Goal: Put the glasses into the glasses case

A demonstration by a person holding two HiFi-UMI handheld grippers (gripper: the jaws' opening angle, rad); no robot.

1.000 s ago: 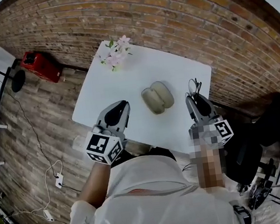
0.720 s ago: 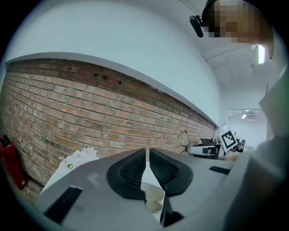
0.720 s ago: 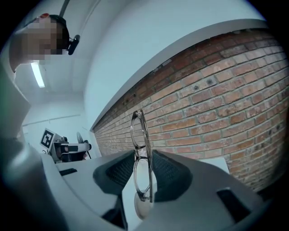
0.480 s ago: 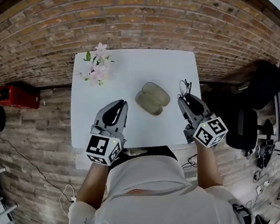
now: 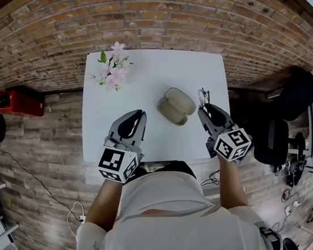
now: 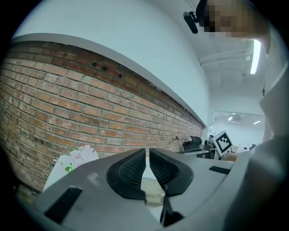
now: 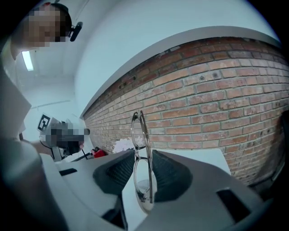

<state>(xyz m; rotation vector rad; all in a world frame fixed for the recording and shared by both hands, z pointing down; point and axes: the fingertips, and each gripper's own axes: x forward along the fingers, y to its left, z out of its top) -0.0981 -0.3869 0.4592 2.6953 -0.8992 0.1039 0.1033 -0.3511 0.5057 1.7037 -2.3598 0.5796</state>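
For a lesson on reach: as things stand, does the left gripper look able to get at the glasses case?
Probably yes. Only bare table lies between the left gripper and the glasses case; the flowers stand well aside, and the right gripper holds the glasses at the case's other side.

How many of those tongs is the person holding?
2. The left tongs, shut and empty, are over the table on its left; the right tongs, by its right edge, grip the glasses.

Head cam looks steeply down on your table (image 5: 150,76); gripper cams sit low facing the wall (image 6: 67,99) (all share it).
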